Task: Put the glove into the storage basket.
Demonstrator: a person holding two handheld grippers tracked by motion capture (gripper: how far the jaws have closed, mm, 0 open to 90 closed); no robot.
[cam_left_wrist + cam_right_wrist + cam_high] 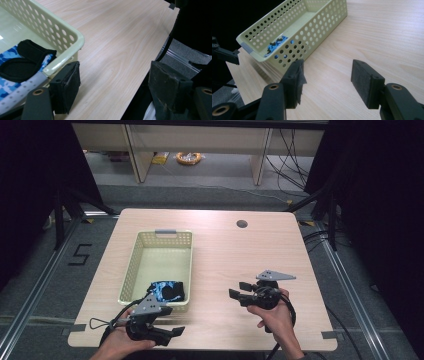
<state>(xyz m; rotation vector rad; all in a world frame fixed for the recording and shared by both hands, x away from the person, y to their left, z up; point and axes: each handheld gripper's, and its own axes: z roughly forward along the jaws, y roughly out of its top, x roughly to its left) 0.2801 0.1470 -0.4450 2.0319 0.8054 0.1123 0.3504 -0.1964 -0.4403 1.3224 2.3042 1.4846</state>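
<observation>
A pale green perforated basket [131,265] stands on the left half of the wooden table [235,250]. At its near end lies a blue camouflage cloth with black parts [167,290]. My left gripper [176,332] is open and empty just in front of the basket's near right corner, close to the table's front edge. In the left gripper view the basket's corner [72,37] and the cloth [22,62] lie left of my open left gripper [115,82]. My right gripper [237,289] stands open over bare wood right of the basket, pointing at it. The right gripper view shows the basket [312,27] beyond my open right gripper [327,80].
A round cable hole [242,224] sits near the table's far edge. The basket has a grey handle [165,232] on its far end. Dark curtains flank the table, and a floor mark like a 5 [80,255] lies to the left.
</observation>
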